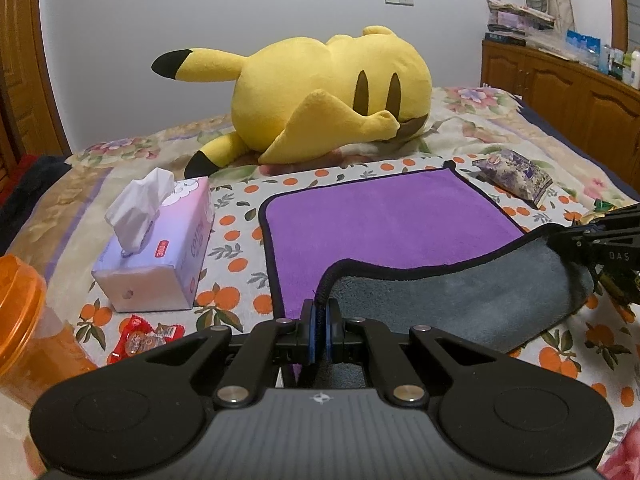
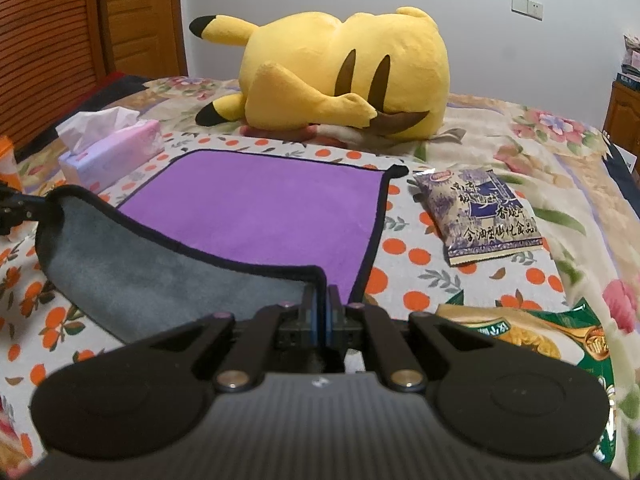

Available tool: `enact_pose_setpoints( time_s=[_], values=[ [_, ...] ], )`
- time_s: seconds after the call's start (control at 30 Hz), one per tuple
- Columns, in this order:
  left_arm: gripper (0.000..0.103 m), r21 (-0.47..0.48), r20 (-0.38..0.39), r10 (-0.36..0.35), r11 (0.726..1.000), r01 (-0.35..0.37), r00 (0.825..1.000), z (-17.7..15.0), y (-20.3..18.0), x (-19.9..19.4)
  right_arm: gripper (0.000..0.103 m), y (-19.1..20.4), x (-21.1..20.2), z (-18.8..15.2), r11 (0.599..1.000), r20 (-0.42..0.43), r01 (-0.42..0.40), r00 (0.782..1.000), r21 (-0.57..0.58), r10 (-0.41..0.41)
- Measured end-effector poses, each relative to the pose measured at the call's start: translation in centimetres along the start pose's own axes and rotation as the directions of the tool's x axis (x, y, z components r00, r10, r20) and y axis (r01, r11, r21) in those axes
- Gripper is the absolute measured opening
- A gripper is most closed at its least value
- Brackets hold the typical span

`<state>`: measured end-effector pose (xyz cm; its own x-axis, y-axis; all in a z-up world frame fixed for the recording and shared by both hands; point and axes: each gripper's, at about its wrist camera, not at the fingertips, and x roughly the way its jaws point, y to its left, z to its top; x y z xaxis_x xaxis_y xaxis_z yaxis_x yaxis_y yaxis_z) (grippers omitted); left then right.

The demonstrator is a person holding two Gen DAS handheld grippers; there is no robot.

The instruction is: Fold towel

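A purple towel with a black hem and grey underside lies on the orange-patterned cloth on the bed; it also shows in the right wrist view. Its near edge is lifted and turned over, showing the grey side. My left gripper is shut on the near left corner of the towel. My right gripper is shut on the near right corner. The right gripper shows at the right edge of the left wrist view, and the left gripper shows at the left edge of the right wrist view.
A tissue box stands left of the towel. A yellow plush toy lies behind it. A purple snack bag lies to the right, a green snack bag nearer. An orange container and red candy wrapper are near left.
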<state>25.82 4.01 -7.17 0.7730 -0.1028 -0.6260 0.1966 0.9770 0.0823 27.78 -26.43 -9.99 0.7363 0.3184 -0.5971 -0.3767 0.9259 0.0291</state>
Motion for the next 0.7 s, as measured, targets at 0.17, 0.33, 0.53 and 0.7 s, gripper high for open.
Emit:
enact_pose_setpoints(
  time_s=[0.17,0.33,0.53,0.7],
  values=[
    [0.005,0.005,0.016,-0.001,1.0,0.001,1.0,0.6,-0.1,0.0,0.004,0.0,0.4,0.4,1.0,0.013,0.004,1.0,-0.01,-0.004],
    [0.005,0.002,0.039,-0.008,1.0,0.008,0.999,1.7,0.0,-0.2,0.004,-0.1,0.6,1.0,1.0,0.029,0.007,1.0,-0.017,-0.006],
    [0.005,-0.004,0.083,-0.017,1.0,0.018,0.996,3.3,0.0,-1.0,0.004,-0.4,-0.2,2.1,1.0,0.065,0.009,0.998,-0.009,-0.009],
    [0.005,0.004,0.102,-0.007,1.0,0.007,0.995,4.3,-0.2,-0.7,0.004,-0.3,-0.5,3.3,0.999,0.098,0.022,0.995,-0.038,-0.018]
  ],
)
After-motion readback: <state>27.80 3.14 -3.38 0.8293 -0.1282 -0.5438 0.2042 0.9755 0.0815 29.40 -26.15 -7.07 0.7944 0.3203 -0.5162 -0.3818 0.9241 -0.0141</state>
